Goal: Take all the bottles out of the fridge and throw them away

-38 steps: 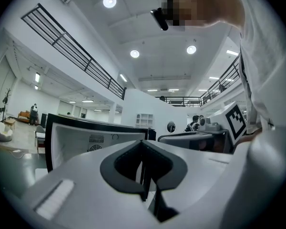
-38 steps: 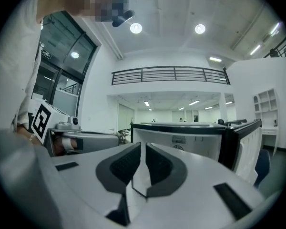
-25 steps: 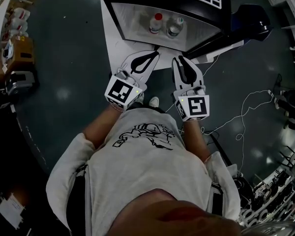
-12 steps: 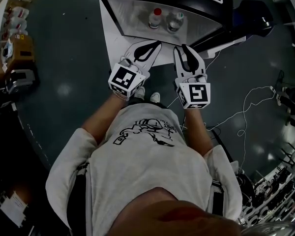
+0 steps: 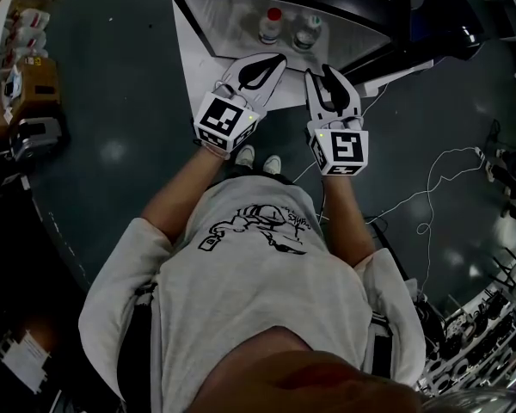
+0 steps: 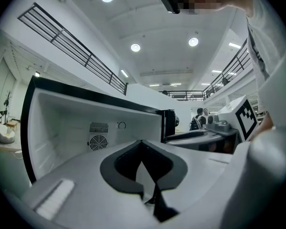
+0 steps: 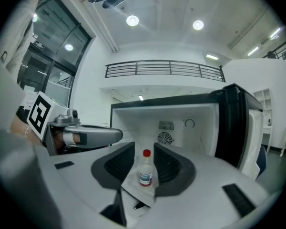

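A black mini fridge with a white inside stands open on the floor, its door swung to the right. Two small clear bottles stand inside: a red-capped bottle and a pale-capped bottle. My left gripper is shut and empty, just short of the fridge's mouth. My right gripper is beside it, open; its jaws have just been opening, with nothing between them. In the right gripper view the red-capped bottle shows through the gap, farther in, apart from the gripper. The left gripper view shows the gripper and the fridge wall.
The fridge sits on a white board. Thin cables trail over the dark floor at the right. Boxes and clutter line the left side, and racks fill the lower right. My shoes are just behind the grippers.
Both grippers have moved forward toward the open fridge. The right gripper's jaws have spread apart; the left stays shut.
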The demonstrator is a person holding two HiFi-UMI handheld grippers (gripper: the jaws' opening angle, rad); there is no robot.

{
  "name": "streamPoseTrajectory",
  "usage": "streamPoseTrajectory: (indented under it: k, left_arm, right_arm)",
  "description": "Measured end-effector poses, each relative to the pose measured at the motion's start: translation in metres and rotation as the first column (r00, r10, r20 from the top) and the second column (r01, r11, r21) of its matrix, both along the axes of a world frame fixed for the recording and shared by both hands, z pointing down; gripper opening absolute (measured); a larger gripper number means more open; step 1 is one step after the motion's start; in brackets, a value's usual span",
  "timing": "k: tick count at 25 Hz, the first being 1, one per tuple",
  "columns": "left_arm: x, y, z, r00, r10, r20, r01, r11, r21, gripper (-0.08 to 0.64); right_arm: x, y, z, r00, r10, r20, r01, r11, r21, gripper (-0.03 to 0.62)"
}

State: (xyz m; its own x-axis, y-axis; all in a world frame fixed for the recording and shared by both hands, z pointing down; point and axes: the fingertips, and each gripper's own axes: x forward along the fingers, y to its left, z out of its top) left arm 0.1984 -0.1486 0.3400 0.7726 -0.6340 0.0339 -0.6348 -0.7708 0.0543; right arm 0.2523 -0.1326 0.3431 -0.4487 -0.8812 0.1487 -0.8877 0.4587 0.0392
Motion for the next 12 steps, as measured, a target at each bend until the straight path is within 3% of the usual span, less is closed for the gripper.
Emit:
streamPoseTrajectory:
  k: [12]
  left_arm:
    - [0.010,-0.030,0.013,1.000,-0.021,0.022,0.021,1.000,0.004,0.009]
  right_arm:
    - [0.011,-0.039,0.021,1.000,0.016,-0.024,-0.016,1.000,-0.016,0.116]
